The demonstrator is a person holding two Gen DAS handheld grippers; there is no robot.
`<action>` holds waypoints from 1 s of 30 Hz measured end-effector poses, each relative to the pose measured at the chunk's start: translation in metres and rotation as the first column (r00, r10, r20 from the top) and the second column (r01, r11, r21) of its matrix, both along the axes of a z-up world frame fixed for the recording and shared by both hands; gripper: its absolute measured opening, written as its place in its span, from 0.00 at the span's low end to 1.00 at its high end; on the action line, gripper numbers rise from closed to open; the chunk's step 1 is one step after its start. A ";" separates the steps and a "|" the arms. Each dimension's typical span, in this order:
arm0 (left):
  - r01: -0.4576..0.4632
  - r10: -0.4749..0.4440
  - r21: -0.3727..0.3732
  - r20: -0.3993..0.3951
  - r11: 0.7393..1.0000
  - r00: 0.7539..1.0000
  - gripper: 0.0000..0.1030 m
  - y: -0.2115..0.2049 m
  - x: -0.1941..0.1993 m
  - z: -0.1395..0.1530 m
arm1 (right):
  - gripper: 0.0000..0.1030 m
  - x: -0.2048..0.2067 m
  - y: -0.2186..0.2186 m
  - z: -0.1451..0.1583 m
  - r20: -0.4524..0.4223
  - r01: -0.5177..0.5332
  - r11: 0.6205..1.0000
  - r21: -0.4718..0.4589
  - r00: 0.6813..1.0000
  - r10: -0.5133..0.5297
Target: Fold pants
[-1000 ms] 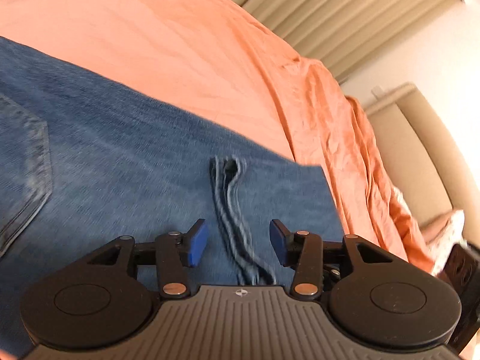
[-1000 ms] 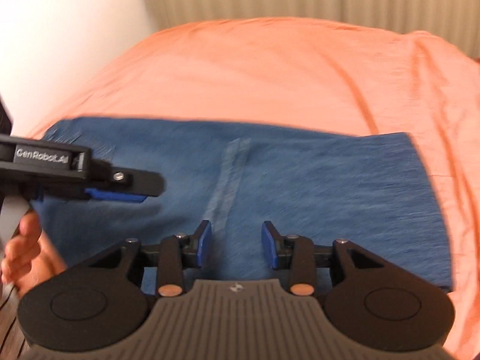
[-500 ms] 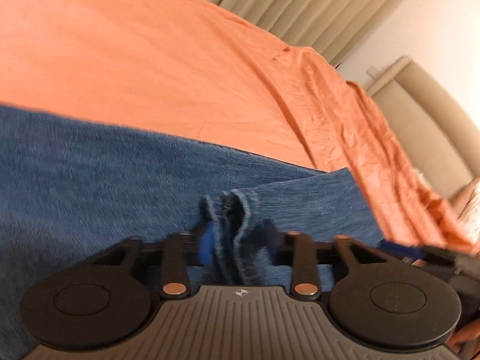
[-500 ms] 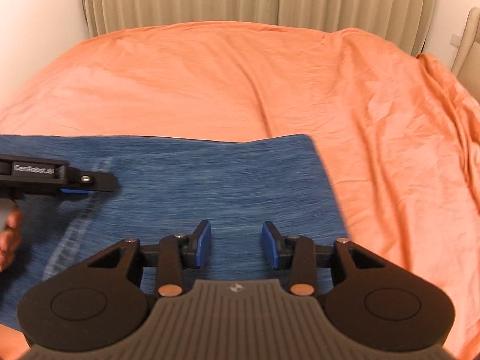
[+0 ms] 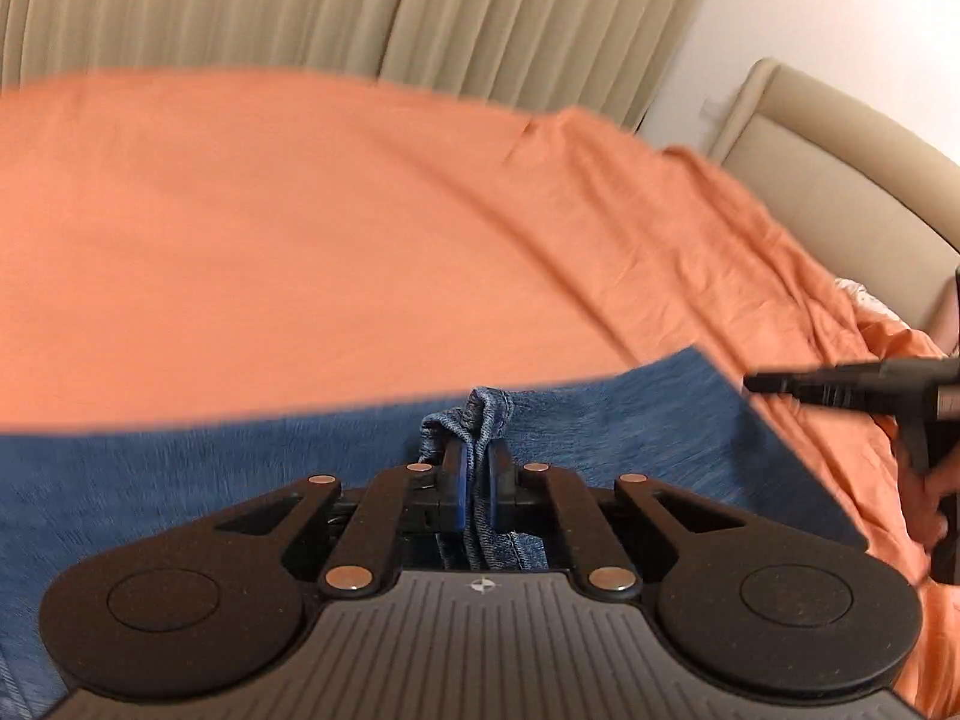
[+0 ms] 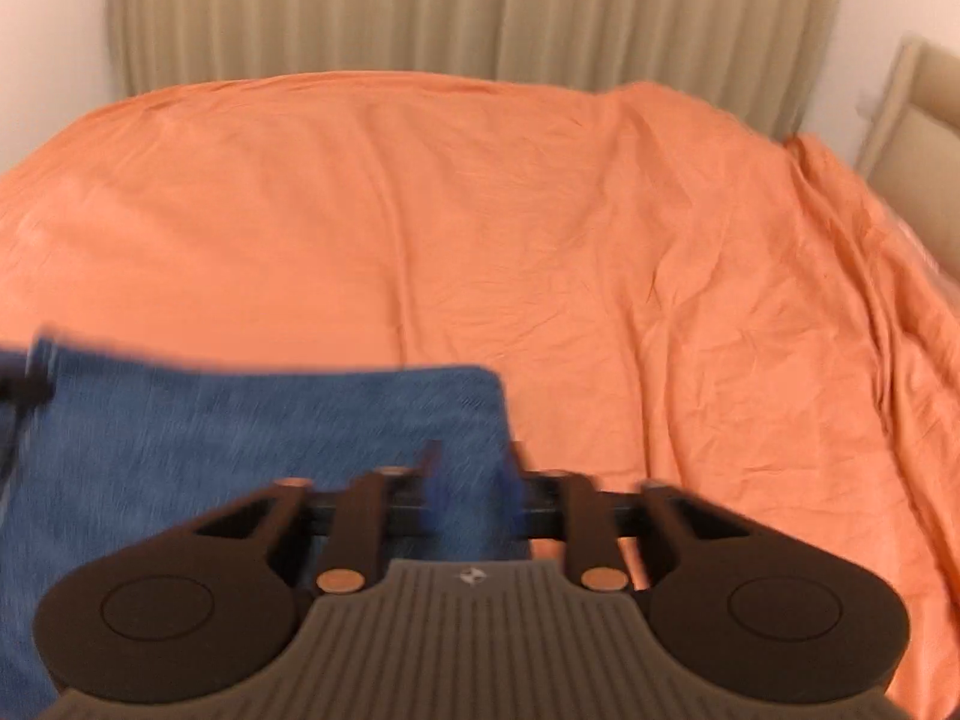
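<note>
Blue denim pants (image 5: 240, 468) lie flat on an orange bed sheet (image 5: 300, 240). My left gripper (image 5: 477, 450) is shut on a bunched ridge of seam (image 5: 489, 414) that stands up between its pads. In the right wrist view the pants (image 6: 240, 450) end at a corner (image 6: 486, 384). My right gripper (image 6: 474, 468) is over that right edge, blurred, with its jaws drawn in and denim between them. The right gripper's fingers (image 5: 810, 387) also show at the right of the left wrist view, held by a hand (image 5: 927, 498).
The orange sheet (image 6: 540, 240) stretches wide beyond the pants, creased toward the right. Beige curtains (image 6: 480, 12) hang behind the bed. A padded beige headboard (image 5: 840, 180) stands at the right. The left gripper's tip (image 6: 24, 387) pokes in at the left edge.
The left jaws closed on the seam and pinched it into a ridge. The right gripper slid rightward along the pants to their edge, and its jaws drew together on the denim.
</note>
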State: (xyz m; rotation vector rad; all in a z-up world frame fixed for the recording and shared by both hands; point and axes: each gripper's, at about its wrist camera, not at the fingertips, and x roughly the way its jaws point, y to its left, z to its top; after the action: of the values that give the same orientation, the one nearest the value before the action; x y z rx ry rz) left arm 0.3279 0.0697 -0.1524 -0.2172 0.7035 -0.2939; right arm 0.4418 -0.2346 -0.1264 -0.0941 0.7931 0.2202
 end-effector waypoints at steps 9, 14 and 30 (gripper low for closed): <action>-0.017 0.016 -0.012 -0.071 1.000 0.997 0.07 0.002 0.010 -0.023 | 0.00 0.054 -0.002 -0.044 -0.115 0.059 0.993 0.103 0.992 -0.047; -0.026 0.024 -0.011 -0.091 1.000 0.996 0.12 -0.006 0.019 -0.018 | 0.00 0.054 0.009 -0.045 -0.117 0.045 0.998 0.042 0.992 -0.040; 0.059 -0.051 0.077 -0.097 0.995 0.994 0.12 -0.046 -0.069 0.009 | 0.00 -0.111 -0.050 -0.009 -0.078 -0.019 0.998 0.066 0.997 0.024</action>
State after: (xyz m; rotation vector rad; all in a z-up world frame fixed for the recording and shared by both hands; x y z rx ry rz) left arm 0.2593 0.0238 -0.1438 -0.1363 0.8143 -0.3090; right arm 0.3312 -0.2846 -0.1350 -0.0329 0.8632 0.2712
